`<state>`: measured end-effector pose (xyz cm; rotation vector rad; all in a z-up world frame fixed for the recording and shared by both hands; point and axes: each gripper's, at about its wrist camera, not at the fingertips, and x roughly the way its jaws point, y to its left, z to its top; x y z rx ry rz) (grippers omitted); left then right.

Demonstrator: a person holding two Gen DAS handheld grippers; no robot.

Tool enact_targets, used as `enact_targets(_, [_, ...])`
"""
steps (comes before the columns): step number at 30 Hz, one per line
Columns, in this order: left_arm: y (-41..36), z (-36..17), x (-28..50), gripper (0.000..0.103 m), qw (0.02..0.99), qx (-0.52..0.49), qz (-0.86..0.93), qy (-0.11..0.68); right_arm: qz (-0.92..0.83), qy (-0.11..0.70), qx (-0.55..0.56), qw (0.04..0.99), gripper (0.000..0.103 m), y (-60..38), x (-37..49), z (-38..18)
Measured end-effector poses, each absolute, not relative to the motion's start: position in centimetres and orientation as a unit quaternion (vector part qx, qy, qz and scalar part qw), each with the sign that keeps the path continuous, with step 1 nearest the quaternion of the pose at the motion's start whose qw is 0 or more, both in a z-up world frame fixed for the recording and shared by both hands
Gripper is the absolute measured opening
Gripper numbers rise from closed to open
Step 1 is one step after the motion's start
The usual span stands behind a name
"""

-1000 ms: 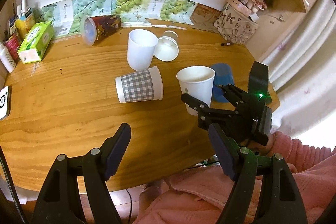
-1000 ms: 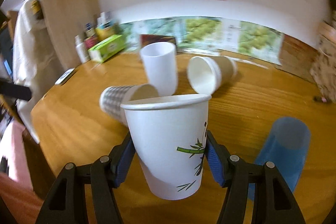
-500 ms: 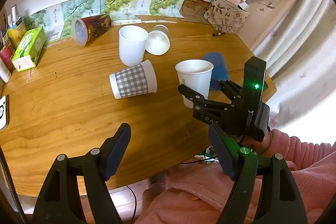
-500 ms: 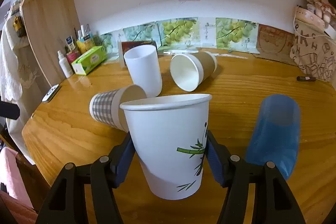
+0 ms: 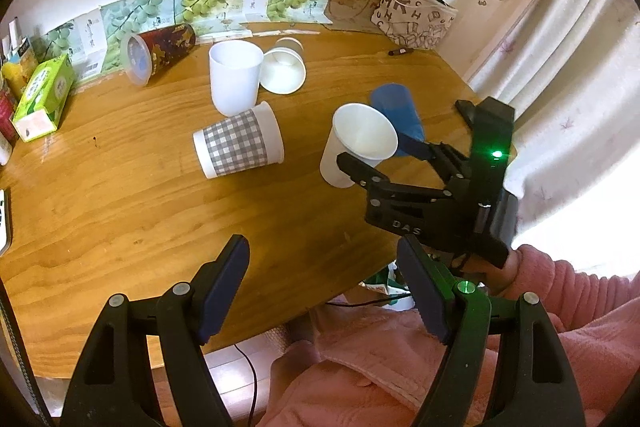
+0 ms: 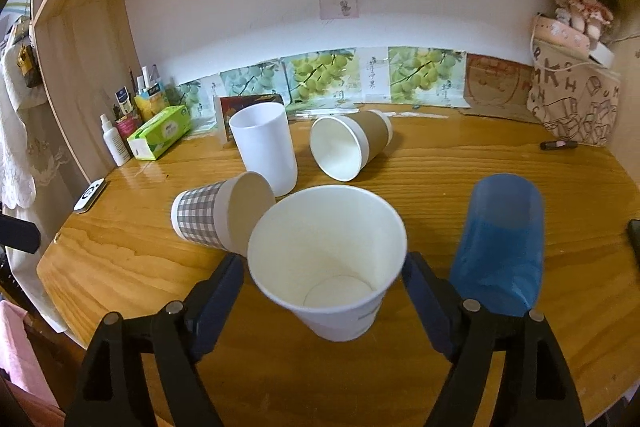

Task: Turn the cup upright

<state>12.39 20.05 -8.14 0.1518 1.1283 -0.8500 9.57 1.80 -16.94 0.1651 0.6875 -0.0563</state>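
A white paper cup (image 6: 326, 259) stands upright on the wooden table (image 6: 440, 163), mouth up, between the fingers of my right gripper (image 6: 322, 291). The jaws stand apart with gaps on both sides of the cup, so the gripper is open. The cup also shows in the left wrist view (image 5: 356, 147), with the right gripper (image 5: 384, 157) around it. My left gripper (image 5: 324, 287) is open and empty over the table's near edge.
A checked cup (image 6: 216, 215), a brown-sleeved cup (image 6: 348, 147), a blue cup (image 6: 500, 243) and a dark red cup (image 5: 160, 51) lie on their sides. A white tumbler (image 6: 264, 147) stands upright. A green tissue box (image 6: 160, 133) is at the left, a printed bag (image 6: 576, 99) at the right.
My right gripper has opened and let go of the white cup and now looks down into it. The left gripper has risen and drawn back a little.
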Motion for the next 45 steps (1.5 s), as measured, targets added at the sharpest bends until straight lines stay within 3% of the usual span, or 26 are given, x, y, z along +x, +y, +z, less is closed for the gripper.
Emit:
enact_targets(15, [20.3,-10.1,14.0,0.083,0.764,0.005,-0.329,0.556,-0.07,0.474,0.113,0.87,0.086,0.4,4.0,-14.0])
enact_targets(21, [20.2,-9.9,13.3,0.087,0.772,-0.002,-0.307,0.557,-0.056,0.467,0.127,0.873,0.086,1.0,3.4,-10.9])
enact_targets(24, [20.2,-9.3,13.0,0.087,0.779,-0.01,-0.295,0.554,-0.04,0.46,0.13,0.878,0.095,1.8,3.5,-9.0])
enact_targets(25, [20.1,-9.1,13.0,0.088,0.781,-0.014,-0.29,0.553,-0.033,0.458,0.143,0.877,0.103,1.8,3.6,-8.5])
enact_targets(29, [20.3,-7.6,12.6,0.09,0.804,-0.02,-0.259,0.535,-0.021,0.456,0.198,0.867,0.103,1.4,3.7,-7.4])
enact_targets(32, [20.2,-6.3,12.0,0.1,0.824,-0.021,-0.23,0.517,-0.035,0.462,0.197,0.864,0.103,1.5,3.6,-6.8])
enact_targets(45, [16.3,-0.3,8.7,0.101,0.899,0.05,-0.169,0.402,-0.079,0.423,0.107,0.897,0.103,0.9,-0.3,-3.2])
